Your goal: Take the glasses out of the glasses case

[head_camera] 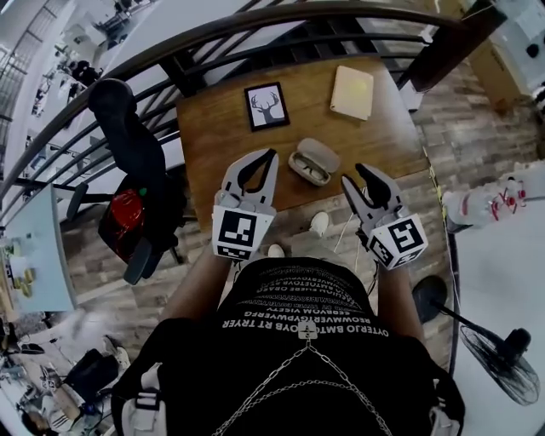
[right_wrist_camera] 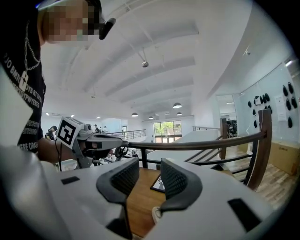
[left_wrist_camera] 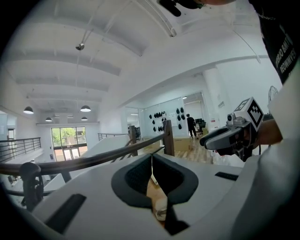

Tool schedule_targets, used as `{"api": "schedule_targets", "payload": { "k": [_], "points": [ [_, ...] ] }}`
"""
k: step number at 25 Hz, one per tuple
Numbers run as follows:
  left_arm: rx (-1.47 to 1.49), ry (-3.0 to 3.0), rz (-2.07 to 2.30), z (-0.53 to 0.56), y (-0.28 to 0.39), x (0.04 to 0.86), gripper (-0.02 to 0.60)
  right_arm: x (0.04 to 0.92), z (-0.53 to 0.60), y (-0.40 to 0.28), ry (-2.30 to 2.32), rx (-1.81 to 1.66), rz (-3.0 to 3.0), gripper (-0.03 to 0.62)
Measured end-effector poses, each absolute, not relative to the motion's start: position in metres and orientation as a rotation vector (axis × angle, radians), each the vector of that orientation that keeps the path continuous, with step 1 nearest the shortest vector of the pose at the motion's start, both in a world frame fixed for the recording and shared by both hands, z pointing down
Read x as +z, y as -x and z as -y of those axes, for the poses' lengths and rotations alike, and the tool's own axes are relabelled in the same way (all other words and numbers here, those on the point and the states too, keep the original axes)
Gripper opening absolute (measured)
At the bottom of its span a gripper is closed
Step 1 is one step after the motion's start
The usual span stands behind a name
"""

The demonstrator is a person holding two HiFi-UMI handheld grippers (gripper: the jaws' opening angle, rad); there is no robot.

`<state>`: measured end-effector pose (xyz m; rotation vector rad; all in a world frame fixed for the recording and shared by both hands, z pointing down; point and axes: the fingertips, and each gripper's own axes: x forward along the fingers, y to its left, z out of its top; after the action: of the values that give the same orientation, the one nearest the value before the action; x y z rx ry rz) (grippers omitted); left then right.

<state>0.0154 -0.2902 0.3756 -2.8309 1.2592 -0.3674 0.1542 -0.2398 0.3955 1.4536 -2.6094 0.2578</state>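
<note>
The grey glasses case [head_camera: 312,161] lies open on the wooden table [head_camera: 213,136], with the glasses resting inside it. My left gripper [head_camera: 272,156] hovers just left of the case, its tips touching and nothing between them. My right gripper [head_camera: 361,173] hangs to the right of the case, near the table's front edge, with its jaws slightly apart and empty. In the left gripper view the jaws [left_wrist_camera: 151,159] meet along a thin line, and a sliver of the case [left_wrist_camera: 161,209] shows below. The right gripper view shows a gap between the pads [right_wrist_camera: 143,177] and the case's rim [right_wrist_camera: 156,214].
A framed deer picture [head_camera: 266,106] and a beige pad [head_camera: 352,92] lie at the back of the table. A dark railing [head_camera: 255,25] runs behind it. A black chair [head_camera: 128,145] stands at the left and a fan [head_camera: 502,353] at the lower right.
</note>
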Motion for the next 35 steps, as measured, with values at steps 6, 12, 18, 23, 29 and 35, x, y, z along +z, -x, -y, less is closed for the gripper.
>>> {"api": "schedule_targets", "payload": {
  "k": [6, 12, 18, 23, 29, 35],
  "points": [
    [-0.377, 2.829, -1.321, 0.317, -0.025, 0.389, 0.029, 0.412, 0.274, -0.168, -1.395, 0.284, 2.618, 0.135],
    [-0.410, 2.809, -1.380, 0.338, -0.030, 0.401, 0.029, 0.439, 0.305, -0.179, -1.326, 0.351, 2.609, 0.135],
    [-0.435, 2.813, -1.446, 0.351, -0.036, 0.416, 0.029, 0.484, 0.331, -0.180, -1.226, 0.420, 2.569, 0.135],
    [-0.476, 2.804, -1.476, 0.357, -0.041, 0.431, 0.029, 0.525, 0.340, -0.177, -1.137, 0.492, 2.541, 0.135],
    [-0.508, 2.776, -1.508, 0.367, -0.044, 0.441, 0.029, 0.583, 0.345, -0.172, -1.039, 0.565, 2.489, 0.135],
    [-0.585, 2.655, -1.472, 0.368, -0.044, 0.455, 0.029, 0.634, 0.341, -0.163, -0.938, 0.622, 2.439, 0.135]
  ]
}}
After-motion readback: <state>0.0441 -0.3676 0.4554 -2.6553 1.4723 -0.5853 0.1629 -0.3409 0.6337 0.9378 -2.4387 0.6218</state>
